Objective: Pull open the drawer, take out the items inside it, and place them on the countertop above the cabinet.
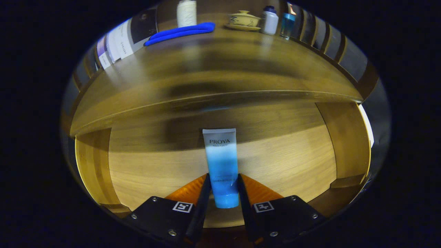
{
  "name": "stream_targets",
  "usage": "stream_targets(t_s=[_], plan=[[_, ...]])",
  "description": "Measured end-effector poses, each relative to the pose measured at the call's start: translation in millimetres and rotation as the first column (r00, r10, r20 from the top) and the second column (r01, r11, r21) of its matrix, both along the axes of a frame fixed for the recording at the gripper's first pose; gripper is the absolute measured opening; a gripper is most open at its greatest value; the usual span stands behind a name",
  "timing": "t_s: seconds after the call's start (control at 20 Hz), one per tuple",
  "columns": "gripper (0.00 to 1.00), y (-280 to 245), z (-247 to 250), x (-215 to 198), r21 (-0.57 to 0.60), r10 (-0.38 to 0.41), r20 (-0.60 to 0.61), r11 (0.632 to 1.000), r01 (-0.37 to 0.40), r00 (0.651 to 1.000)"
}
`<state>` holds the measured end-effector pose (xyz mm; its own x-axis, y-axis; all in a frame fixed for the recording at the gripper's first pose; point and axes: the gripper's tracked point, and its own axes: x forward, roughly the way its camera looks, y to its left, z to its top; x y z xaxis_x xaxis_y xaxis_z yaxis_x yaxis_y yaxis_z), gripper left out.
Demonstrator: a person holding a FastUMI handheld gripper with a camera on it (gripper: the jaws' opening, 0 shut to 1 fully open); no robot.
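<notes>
A white-and-blue tube (221,162) stands out ahead between my fingers, cap end nearest me and crimped end pointing away. My gripper (222,181) is shut on the tube, both fingers (206,187) pressing on its lower blue part. Under the tube lies the open wooden drawer (286,162), its pale floor bare around the tube. The countertop (213,79) stretches above and beyond the drawer's far edge.
At the back of the countertop lie a folded blue cloth (181,32), a white bottle (186,13), a lidded tea bowl on a saucer (243,20), a white jar with a dark cap (269,20) and a blue glass (287,26). Drawer side walls (344,141) flank the floor.
</notes>
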<state>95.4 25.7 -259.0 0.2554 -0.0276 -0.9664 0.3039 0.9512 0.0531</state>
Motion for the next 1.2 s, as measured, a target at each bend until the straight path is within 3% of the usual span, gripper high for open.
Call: stream_targets(t_s=[0.1, 0.3, 0.7, 1.2], plan=[[0.47, -2, 2, 1, 0.006, -0.039, 0.023, 0.999, 0.038, 0.999], [0.39, -14, 8, 1, -0.051, -0.044, 0.033, 0.998, 0.045, 0.998], [0.39, -34, 40, -8, -0.117, -0.040, 0.063, 0.992, 0.047, 0.997], [0.38, -46, 103, -34, -0.225, 0.021, 0.162, 0.974, 0.016, 0.987]])
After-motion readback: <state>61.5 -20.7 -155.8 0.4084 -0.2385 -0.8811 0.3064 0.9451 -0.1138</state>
